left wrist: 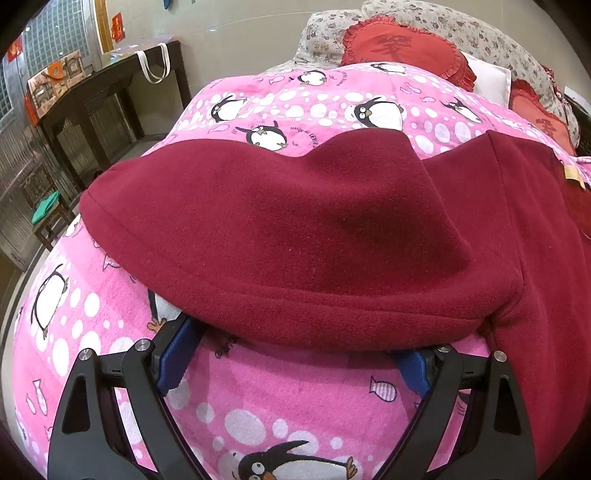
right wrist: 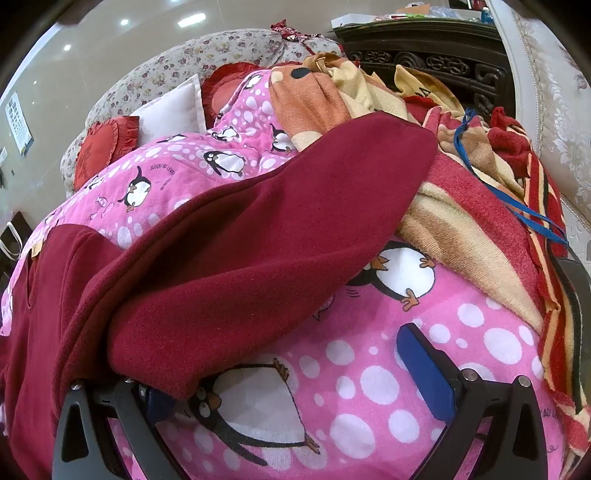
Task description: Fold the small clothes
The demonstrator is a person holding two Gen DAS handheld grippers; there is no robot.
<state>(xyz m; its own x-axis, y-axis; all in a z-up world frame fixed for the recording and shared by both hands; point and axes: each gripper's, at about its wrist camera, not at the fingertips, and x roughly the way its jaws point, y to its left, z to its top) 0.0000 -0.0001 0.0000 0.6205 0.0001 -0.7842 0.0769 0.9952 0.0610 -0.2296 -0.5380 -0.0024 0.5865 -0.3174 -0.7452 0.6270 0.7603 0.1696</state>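
A dark red fleece garment (left wrist: pixel 295 236) lies on a pink penguin-print blanket (left wrist: pixel 295 406). One folded part of it spreads in front of my left gripper (left wrist: pixel 295 354), whose jaws are wide open with the cloth's hem draped over the blue pads (left wrist: pixel 177 362). In the right wrist view the garment (right wrist: pixel 240 258) has a sleeve-like part reaching up to the right. My right gripper (right wrist: pixel 291 373) is wide open; its left finger is hidden under the cloth edge and its right blue pad (right wrist: pixel 424 373) lies bare over the blanket (right wrist: pixel 369 369).
Red heart cushions (left wrist: pixel 402 48) and floral pillows (left wrist: pixel 461 26) lie at the far end. A heap of orange, tan and red towels (right wrist: pixel 480 192) with a blue strap (right wrist: pixel 498 184) lies right. A dark wooden table (left wrist: pixel 110 96) stands left; a carved cabinet (right wrist: pixel 424 48) stands behind.
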